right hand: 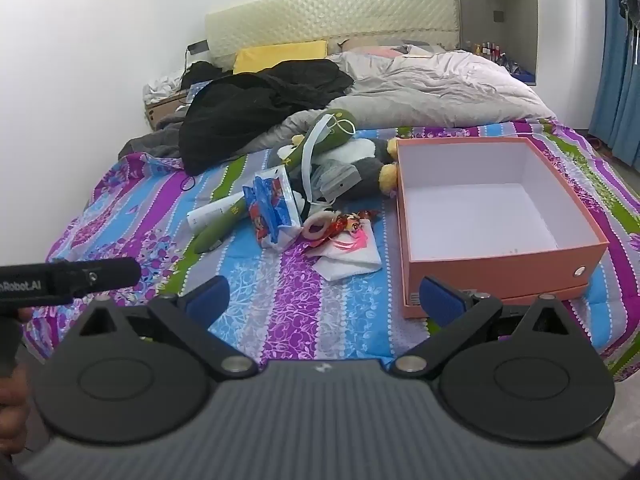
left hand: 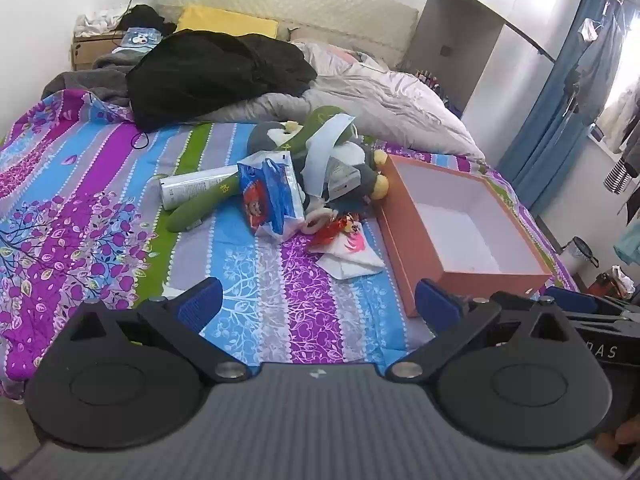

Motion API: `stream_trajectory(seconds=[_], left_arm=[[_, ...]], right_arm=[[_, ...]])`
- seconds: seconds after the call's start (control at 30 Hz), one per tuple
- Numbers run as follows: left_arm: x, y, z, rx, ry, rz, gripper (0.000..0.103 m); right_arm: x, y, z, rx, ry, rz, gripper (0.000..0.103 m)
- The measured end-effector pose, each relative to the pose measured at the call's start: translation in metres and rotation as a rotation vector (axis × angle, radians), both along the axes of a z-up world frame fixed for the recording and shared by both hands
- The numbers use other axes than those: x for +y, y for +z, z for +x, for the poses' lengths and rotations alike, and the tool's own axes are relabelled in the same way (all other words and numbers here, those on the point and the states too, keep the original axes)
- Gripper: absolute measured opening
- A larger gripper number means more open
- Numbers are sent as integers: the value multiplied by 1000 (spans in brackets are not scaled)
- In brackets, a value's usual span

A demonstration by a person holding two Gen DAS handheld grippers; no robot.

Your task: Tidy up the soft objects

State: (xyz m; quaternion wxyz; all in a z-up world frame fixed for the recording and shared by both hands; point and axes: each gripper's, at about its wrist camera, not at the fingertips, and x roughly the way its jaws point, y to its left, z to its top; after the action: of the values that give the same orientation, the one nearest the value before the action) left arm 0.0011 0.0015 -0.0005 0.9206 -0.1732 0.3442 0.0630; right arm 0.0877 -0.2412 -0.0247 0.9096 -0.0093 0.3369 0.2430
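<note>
A heap of soft things lies mid-bed: a grey penguin plush (left hand: 360,168) (right hand: 360,176), a long green plush (left hand: 200,208) (right hand: 224,220), a blue and red printed bag (left hand: 272,196) (right hand: 272,208), a white tube (left hand: 192,190) (right hand: 212,212) and a white cloth with pink print (left hand: 352,256) (right hand: 348,256). An empty orange box (left hand: 404,256) (right hand: 496,272) with white inside stands to the right of the heap. My left gripper (left hand: 318,304) and right gripper (right hand: 324,300) hover over the near bedspread, both open and empty, short of the heap.
The bed has a striped floral spread (left hand: 100,220) (right hand: 288,288). A black garment (left hand: 216,76) (right hand: 260,108), a grey duvet (left hand: 380,100) (right hand: 440,84) and a yellow pillow (left hand: 228,24) (right hand: 280,54) lie farther back. Blue curtains (left hand: 560,100) hang at the right. A cardboard box (left hand: 92,50) stands by the wall.
</note>
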Motion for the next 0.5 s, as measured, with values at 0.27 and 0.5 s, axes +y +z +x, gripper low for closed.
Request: stream_trajectory(seconds=[0.27, 0.5], left_arm=[[-2, 5, -10, -44, 13, 26, 103], [-8, 9, -8, -33, 5, 39, 103]], right_arm=[[-5, 0, -2, 10, -3, 19, 103], [-7, 3, -6, 4, -12, 8, 103]])
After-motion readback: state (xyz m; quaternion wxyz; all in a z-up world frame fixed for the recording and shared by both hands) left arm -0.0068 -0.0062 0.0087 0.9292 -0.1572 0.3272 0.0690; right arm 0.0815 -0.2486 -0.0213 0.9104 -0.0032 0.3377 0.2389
